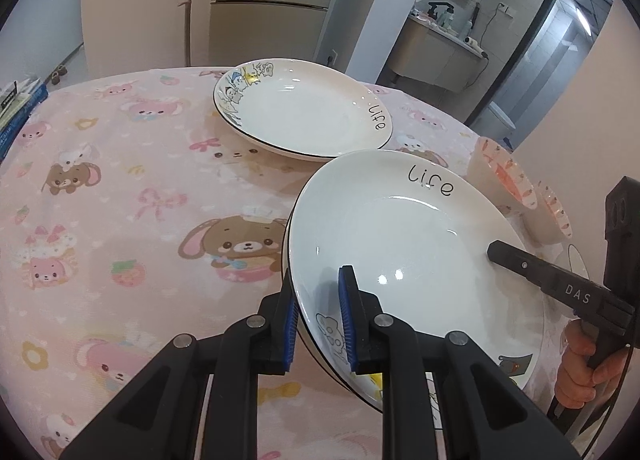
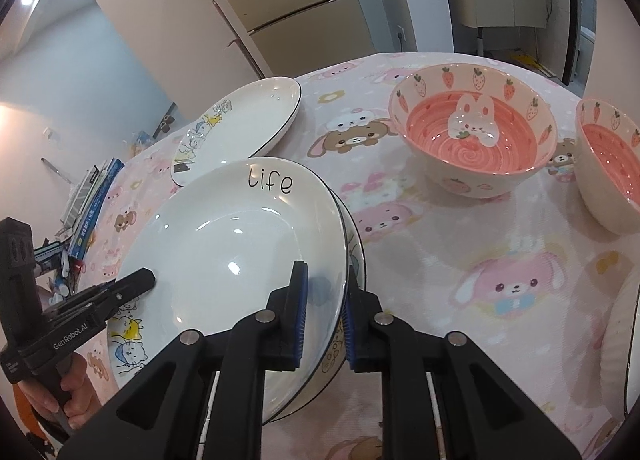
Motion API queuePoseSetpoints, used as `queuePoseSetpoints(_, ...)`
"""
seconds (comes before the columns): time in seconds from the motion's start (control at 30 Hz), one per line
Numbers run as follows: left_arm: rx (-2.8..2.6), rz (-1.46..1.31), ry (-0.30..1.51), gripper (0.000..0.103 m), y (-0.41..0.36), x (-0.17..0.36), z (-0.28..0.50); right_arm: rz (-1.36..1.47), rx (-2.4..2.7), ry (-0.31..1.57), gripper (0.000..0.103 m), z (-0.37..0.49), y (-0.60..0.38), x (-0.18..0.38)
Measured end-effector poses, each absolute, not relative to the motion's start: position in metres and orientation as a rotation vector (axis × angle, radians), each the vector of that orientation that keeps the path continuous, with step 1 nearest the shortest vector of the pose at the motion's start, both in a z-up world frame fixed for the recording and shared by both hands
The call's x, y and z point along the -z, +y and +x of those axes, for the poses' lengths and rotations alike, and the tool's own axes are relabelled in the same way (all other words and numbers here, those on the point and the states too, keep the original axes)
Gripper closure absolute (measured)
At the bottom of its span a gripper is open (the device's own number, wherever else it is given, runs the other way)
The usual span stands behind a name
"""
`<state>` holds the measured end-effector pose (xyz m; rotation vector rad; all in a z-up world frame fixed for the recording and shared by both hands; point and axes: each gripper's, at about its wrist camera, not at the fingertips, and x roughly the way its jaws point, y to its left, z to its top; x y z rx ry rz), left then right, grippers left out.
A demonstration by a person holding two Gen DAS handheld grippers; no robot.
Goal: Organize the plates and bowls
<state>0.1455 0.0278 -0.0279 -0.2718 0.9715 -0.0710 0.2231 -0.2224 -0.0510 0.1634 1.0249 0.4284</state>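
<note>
Gripping one white plate (image 1: 400,244) from both sides, you have your left claw (image 1: 320,320) pinched narrow on its near-left rim and your right claw (image 2: 324,316) pinched narrow on the opposite rim, one pad inside the dish and one outside on each. That plate, marked "Life", sits over a second plate (image 2: 352,244) whose black-edged rim peeks out just beneath it on the right claw's side; I judge you are setting it down onto that one, though whether the two already touch all round I cannot tell.

Ahead of your left claw, beyond the held plate, a third plate (image 1: 304,112) lies alone on the pink tablecloth (image 1: 120,180), well apart from the pair, so it is not yet stacked. Ahead and to the right of your right claw stand two pink bowls: the rabbit bowl (image 2: 472,132) and, just beside it without nesting, another bowl (image 2: 612,164) at the frame's edge.

So the stacking looks under way: two plates are coming together, while one loose plate and both bowls remain to be gathered.
</note>
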Motion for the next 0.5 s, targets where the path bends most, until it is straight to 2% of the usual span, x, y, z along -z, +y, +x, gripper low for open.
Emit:
queuePoseSetpoints(0.23, 0.037, -0.214, 0.902, 0.082, 0.022, 0.025, 0.137, 0.053, -0.401, 0.945, 0.085, 0.211, -0.211, 0.046)
queuePoseSetpoints(0.5, 0.002, -0.151, 0.878, 0.082, 0.013, 0.029, 0.135, 0.040, -0.397, 0.952, 0.085, 0.209, -0.213, 0.054)
